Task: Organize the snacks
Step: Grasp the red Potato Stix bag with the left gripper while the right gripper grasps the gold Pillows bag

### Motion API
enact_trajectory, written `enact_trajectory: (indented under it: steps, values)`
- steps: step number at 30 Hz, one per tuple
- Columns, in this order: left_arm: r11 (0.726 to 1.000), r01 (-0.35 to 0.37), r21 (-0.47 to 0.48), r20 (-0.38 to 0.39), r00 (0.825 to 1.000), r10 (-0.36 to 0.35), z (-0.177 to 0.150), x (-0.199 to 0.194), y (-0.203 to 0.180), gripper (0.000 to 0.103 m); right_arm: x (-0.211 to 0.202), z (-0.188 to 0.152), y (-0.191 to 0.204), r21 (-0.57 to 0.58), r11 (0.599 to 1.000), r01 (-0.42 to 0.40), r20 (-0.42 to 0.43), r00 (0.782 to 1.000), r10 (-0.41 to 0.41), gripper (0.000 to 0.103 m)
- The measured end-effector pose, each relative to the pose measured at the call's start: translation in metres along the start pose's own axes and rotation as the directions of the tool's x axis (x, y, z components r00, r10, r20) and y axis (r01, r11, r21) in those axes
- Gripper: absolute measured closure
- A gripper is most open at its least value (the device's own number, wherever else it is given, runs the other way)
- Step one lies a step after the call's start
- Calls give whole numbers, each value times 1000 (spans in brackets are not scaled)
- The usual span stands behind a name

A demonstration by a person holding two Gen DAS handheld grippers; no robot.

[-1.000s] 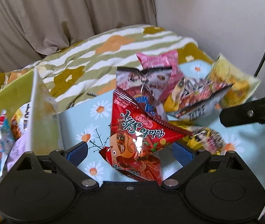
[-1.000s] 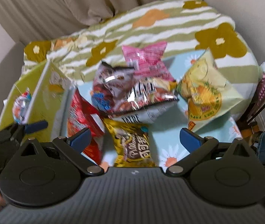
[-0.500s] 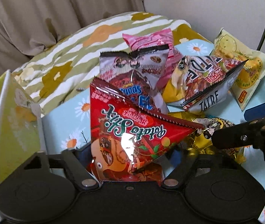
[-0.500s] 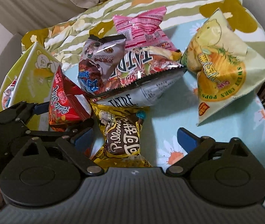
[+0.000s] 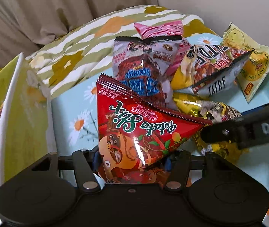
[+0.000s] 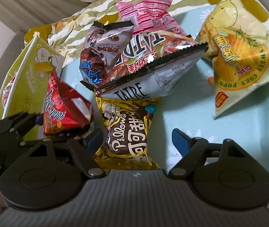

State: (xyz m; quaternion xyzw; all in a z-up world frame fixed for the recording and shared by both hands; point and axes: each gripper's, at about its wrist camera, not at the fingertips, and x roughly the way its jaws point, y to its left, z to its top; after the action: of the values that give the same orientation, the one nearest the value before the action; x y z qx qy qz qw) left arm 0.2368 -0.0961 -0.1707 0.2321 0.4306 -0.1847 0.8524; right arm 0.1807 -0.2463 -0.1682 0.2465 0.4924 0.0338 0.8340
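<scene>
Change: both grippers are sitting lower over the snack pile than a second ago, jaws having just been closing.
Tabletop (image 6: 189, 117): daisy-print cloth is carrying a heap of snack bags beside a striped pillow (image 5: 89, 43).
Left gripper (image 5: 132, 160): is clamping the red Potato Stix bag (image 5: 140, 132) at the pile's near left edge.
Right gripper (image 6: 138, 141): is straddling the gold Pillows bag (image 6: 128, 130), blue pads not yet pressing it.

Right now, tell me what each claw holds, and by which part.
Left claw: its jaws have just been closing on the red foil Potato Stix bag, at its lower end. Right claw: open around the gold Pillows packet, not gripping.
</scene>
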Motion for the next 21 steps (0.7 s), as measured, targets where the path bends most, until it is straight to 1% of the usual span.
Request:
enact_trajectory:
  steps: [7,9,16,18,19,21]
  values:
    - [998,-9,-66,-21,1000,8,-14,-11,0,40,6,2,5,-27,1000,-1,4,1000,1,10]
    - [997,-12,-81,-26,1000,10,-17,-13,0,41,7,4,5,-36,999,0,5,1000,1,15]
    - [989,-8,-151,-35,999,3,-27,-24,2,41,12,4,12,-78,996,-31,-14,999,30,39]
    - [987,-9,-160,-32,999,4,-30,-28,1,41,11,1,17,-102,994,-31,-18,999,29,41]
    - [986,-11,-165,-31,1000,5,-31,-31,0,41,11,-1,19,-111,993,-33,-20,999,31,46]
    - [984,-16,-175,-29,1000,11,-33,-36,-2,41,9,-4,22,-129,991,-37,-22,999,34,48]
